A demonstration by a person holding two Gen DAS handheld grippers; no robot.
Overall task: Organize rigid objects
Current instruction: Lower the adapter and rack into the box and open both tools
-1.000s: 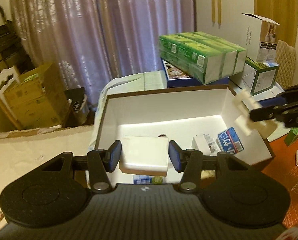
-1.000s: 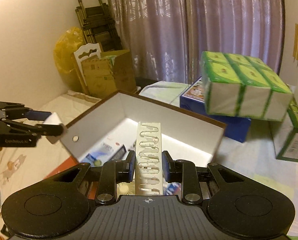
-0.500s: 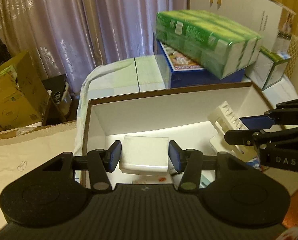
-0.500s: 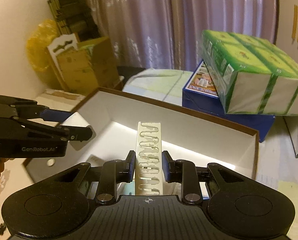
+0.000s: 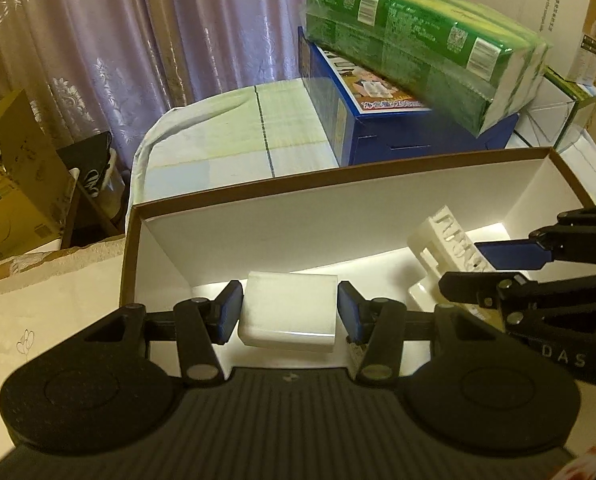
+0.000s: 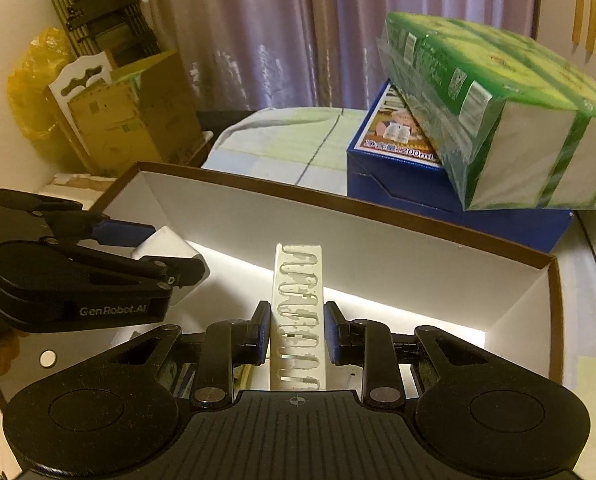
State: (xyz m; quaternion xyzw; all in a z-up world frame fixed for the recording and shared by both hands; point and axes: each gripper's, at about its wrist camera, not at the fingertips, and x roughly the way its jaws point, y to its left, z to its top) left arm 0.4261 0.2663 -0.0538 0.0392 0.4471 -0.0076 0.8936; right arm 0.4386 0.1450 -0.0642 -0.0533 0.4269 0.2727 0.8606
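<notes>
My left gripper (image 5: 290, 316) is shut on a white rectangular block (image 5: 290, 320) and holds it over the near left part of the open white box with a brown rim (image 5: 337, 216). My right gripper (image 6: 296, 332) is shut on a white slotted plastic rack (image 6: 299, 312) and holds it over the box (image 6: 377, 256). In the left wrist view the rack (image 5: 453, 248) and the right gripper (image 5: 509, 268) show at the right, inside the box. In the right wrist view the left gripper (image 6: 166, 252) and the block (image 6: 166, 246) show at the left.
A blue carton (image 5: 377, 120) with a green wrapped pack (image 5: 417, 40) on top stands behind the box. Brown cardboard boxes (image 6: 134, 116) and a yellow bag (image 6: 38, 92) stand at the left by the purple curtain (image 5: 138, 40). More cartons (image 5: 557, 112) stand far right.
Both grippers have moved forward and down over the box, each keeping its object. The box contents seen earlier are now hidden under the grippers.
</notes>
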